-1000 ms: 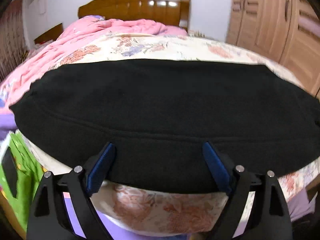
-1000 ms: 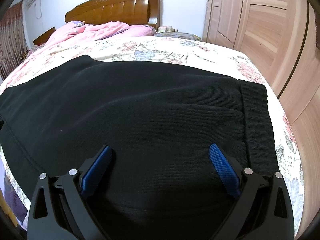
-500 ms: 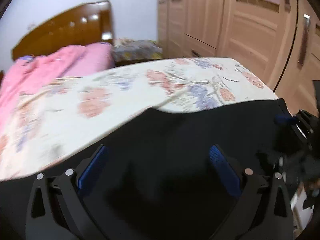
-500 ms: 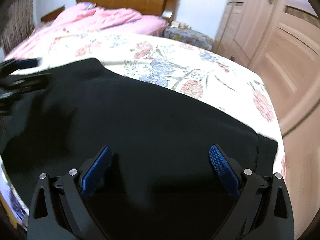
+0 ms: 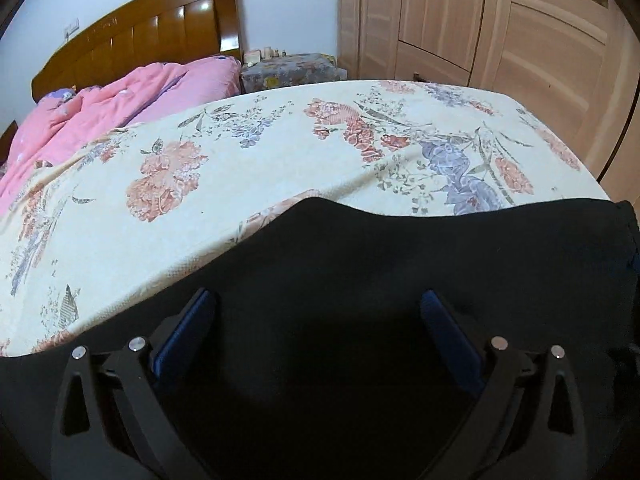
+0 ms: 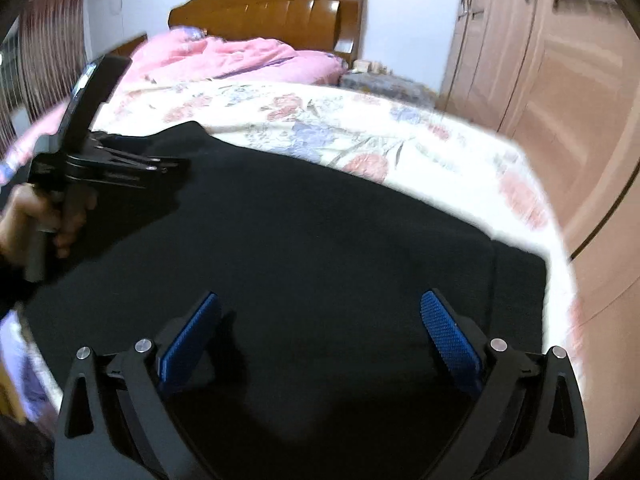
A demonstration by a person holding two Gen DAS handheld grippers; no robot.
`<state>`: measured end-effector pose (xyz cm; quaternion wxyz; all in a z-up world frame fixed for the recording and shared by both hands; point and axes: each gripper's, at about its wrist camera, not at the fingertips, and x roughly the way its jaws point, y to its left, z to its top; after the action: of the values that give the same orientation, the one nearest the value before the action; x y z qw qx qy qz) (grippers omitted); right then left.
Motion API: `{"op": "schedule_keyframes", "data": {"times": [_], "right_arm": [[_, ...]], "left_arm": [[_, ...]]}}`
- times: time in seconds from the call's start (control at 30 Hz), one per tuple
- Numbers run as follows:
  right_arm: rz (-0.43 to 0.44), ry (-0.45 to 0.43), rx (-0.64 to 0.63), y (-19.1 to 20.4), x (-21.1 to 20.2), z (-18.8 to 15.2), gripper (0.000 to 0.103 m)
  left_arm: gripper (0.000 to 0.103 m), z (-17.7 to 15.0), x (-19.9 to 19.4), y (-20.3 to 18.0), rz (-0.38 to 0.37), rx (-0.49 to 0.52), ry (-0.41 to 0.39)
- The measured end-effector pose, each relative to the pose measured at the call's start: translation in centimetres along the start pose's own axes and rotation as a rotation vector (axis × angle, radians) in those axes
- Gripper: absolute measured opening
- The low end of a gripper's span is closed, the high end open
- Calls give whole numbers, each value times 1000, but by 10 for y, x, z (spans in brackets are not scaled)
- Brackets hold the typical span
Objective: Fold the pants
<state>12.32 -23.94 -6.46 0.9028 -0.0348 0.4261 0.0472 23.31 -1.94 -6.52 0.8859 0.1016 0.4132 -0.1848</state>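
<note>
One pair of black pants lies spread flat on your bed, at its near edge, and nothing around it serves as a container. Left to right across the room you have one pink quilt bunched against one wooden headboard, one cloth-covered nightstand with small items too tiny to tell, and one wardrobe with pale wooden doors.

Your left gripper hovers above the dark fabric with its jaws spread wide; they have just been opening, and nothing sits between the two blue pads. From the right wrist view you see the same left gripper side-on over the left part of the pants, your hand wrapped round its handle.

Your right gripper also stands wide open over the pants, near the waistband end at the right; its two pads clamp no cloth. Whether either gripper's tips graze the fabric you cannot tell.
</note>
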Motion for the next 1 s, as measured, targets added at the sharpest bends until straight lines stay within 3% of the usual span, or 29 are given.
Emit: {"op": "schedule_keyframes", "data": {"times": [0.03,0.17,0.27,0.37,0.4,0.57,0.77,0.9,0.97,1.0], "right_arm": [[3,30,9,-4,8,-7,98],[-50,-11,-36,13,-13,-13,98],[35,-63,8,21,-36,-25,98],[41,2,-14,38,-27,-48,99],[55,-47,17,34,-29,-54,99],[38,-30,30,39,-25,-51,99],[35,-91,35,45,-29,-67,99],[33,-85,44,38,-32,-65,99],[33,-79,45,37,-33,-65,99],[34,-77,46,36,-33,-64,99]], "left_arm": [[102,0,-1,0,0,-1,0],[102,0,-1,0,2,0,0],[102,0,-1,0,6,2,1],[102,0,-1,0,5,1,1],[102,0,-1,0,6,3,1],[102,0,-2,0,5,2,1],[102,0,-2,-1,5,0,1],[102,0,-2,-1,5,-1,1],[102,0,-5,-2,31,4,-1],[102,-2,-10,-4,87,10,-2]]}}
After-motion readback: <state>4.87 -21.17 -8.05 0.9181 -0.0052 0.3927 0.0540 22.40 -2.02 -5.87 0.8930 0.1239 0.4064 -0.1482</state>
